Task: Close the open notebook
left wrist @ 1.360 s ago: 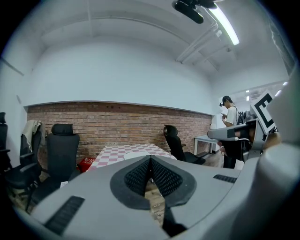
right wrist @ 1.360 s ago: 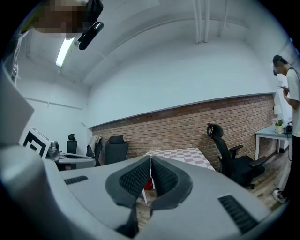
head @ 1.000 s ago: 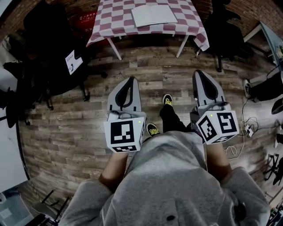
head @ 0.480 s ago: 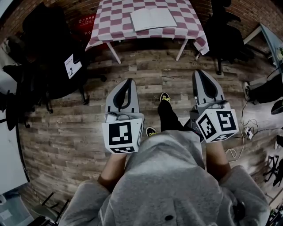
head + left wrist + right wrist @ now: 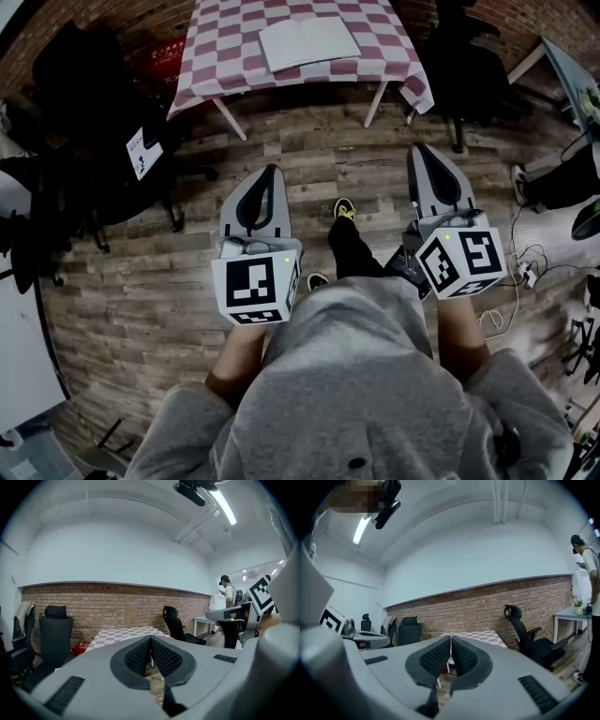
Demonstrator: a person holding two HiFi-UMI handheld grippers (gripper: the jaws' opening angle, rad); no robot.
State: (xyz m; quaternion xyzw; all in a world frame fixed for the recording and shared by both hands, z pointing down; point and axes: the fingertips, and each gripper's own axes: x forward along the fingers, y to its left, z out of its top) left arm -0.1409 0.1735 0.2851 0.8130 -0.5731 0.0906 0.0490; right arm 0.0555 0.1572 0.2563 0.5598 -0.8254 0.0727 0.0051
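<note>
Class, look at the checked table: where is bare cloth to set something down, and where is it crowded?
Bare cloth lies between the notebook and the left edge of the table, with a narrower strip at its right. The notebook fills the middle. The left chair and right chair crowd both sides.
</note>
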